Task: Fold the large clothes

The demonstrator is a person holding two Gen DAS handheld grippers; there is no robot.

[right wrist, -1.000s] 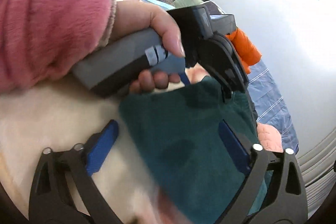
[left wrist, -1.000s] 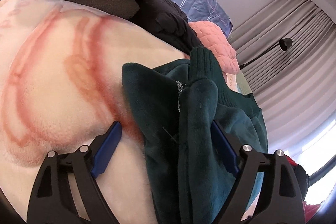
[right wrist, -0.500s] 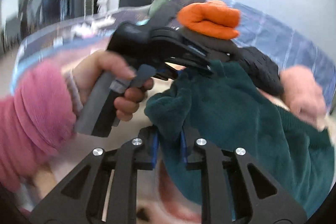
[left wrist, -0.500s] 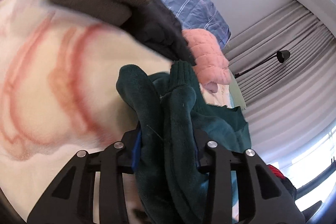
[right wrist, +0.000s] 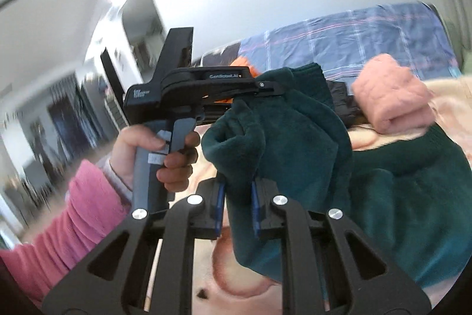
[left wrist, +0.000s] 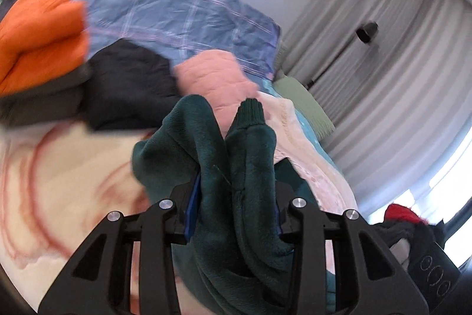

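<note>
The left gripper (left wrist: pixel 234 214) and the right gripper (right wrist: pixel 237 204) each have their jaws clenched on bunched folds of the dark green fleece garment (right wrist: pixel 295 135), raised over the bed (left wrist: pixel 59 167).

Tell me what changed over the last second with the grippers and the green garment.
Both grippers went from open to shut: the left gripper and right gripper each clamped a fold of the green garment and lifted it off the blanket. The folded pile with the orange jacket stayed put.
</note>
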